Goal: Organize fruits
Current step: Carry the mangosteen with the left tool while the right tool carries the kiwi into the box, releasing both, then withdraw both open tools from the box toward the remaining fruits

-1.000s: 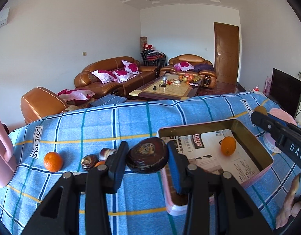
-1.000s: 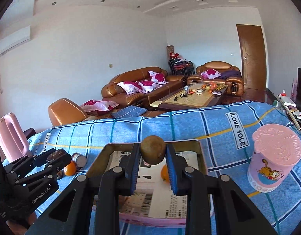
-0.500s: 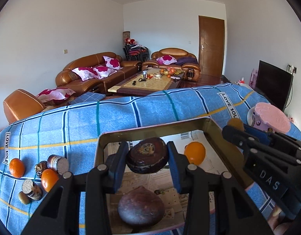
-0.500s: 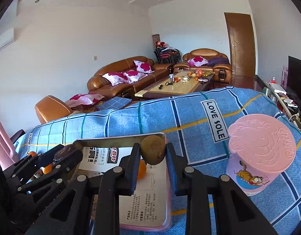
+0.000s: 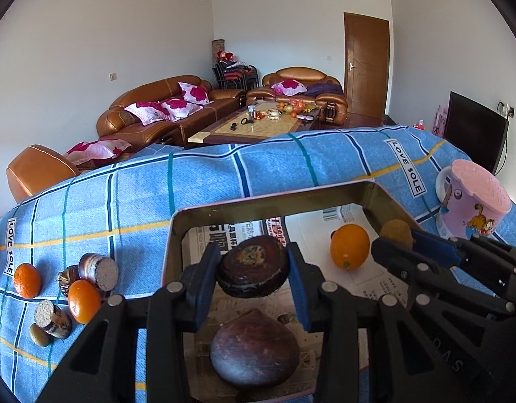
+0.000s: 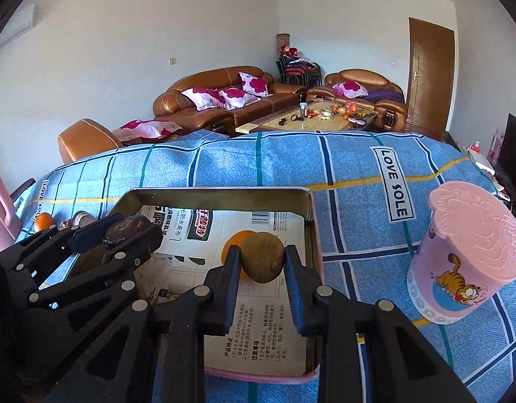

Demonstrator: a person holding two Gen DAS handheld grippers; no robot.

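Note:
My left gripper is shut on a dark brown flat fruit and hangs over the near left part of the pink-rimmed tray. Below it in the tray lies a second dark brown fruit, with an orange further right. My right gripper is shut on a brown kiwi above the tray's right side, just in front of the orange. Each gripper shows in the other's view: the right gripper at the right edge, the left gripper at the left.
On the blue checked cloth left of the tray lie two oranges, some cut stubs and small brown pieces. A pink lidded cup stands to the tray's right. Sofas and a coffee table fill the room behind.
Both grippers have swung over the tray with their fruits and dropped lower. The left moved right from the loose fruits; the right moved toward the tray's right side.

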